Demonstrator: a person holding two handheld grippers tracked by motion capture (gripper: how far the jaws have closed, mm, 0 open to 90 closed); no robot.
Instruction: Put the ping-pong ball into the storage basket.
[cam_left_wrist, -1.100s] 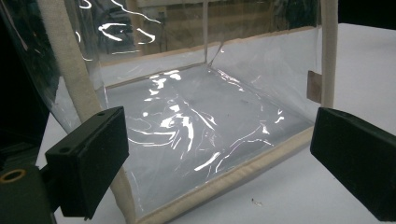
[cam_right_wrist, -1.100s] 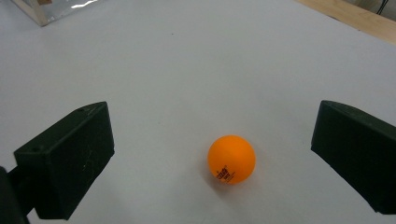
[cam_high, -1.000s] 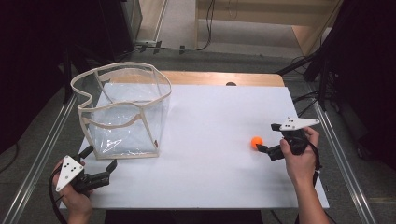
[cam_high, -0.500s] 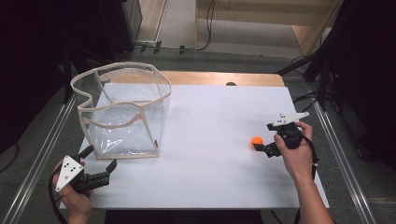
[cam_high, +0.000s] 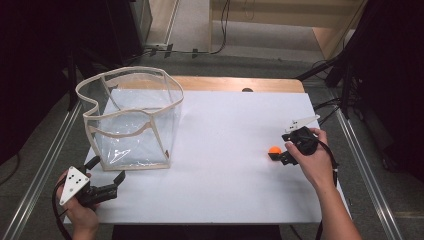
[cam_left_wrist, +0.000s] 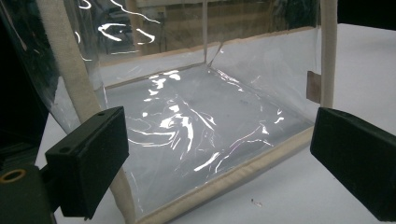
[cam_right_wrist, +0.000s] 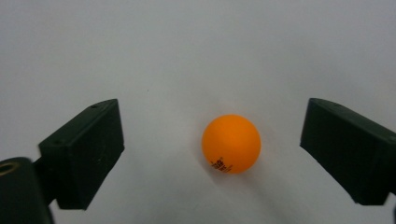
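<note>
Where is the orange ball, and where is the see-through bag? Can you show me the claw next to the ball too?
ball (cam_right_wrist: 231, 143): right gripper view, middle of its orange face.
bag (cam_high: 131, 131): high view, clear front wall.
right gripper (cam_high: 278, 156): high view, between its jaw tips, beside the ball.

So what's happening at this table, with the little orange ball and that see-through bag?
A person at a white table holds a hand-held gripper in each hand. The right hand-held gripper has its jaws either side of a small orange ball lying on the table; they have just been closing a little but do not touch it, so the ball is not yet picked up. The left hand-held gripper waits open just in front of a clear plastic bag standing upright with its top open.
</note>
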